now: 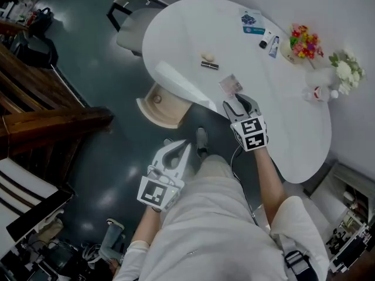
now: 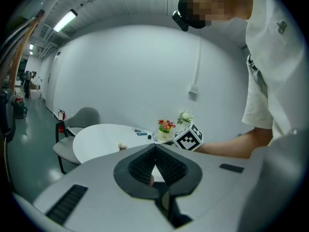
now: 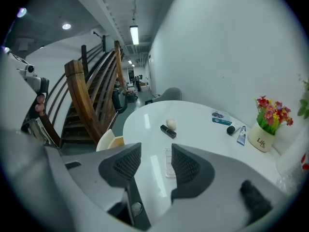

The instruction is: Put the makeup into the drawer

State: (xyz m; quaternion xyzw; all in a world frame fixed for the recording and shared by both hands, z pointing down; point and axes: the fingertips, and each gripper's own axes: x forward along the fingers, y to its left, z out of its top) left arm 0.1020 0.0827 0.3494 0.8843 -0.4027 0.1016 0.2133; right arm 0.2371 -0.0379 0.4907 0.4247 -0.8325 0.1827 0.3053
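Observation:
A clear flat makeup case (image 1: 230, 85) lies on the white round table (image 1: 193, 28), near its front edge. Farther in are a black lipstick tube (image 1: 210, 65) and a beige sponge (image 1: 207, 56). My right gripper (image 1: 240, 103) hovers just short of the case, open with nothing between its pads; in the right gripper view the case (image 3: 168, 163) shows on the table beyond the gap. A beige curved drawer (image 1: 158, 104) stands pulled out under the table's left rim. My left gripper (image 1: 176, 151) hangs low over the floor below the drawer, shut and empty.
At the table's far side lie a blue card (image 1: 252, 22), a small black bottle (image 1: 265, 41) and a tube (image 1: 273, 47), beside a pot of coloured flowers (image 1: 302, 43) and white flowers (image 1: 345, 72). A grey chair (image 1: 132, 28) stands behind the table. A wooden staircase (image 1: 35, 98) runs along the left.

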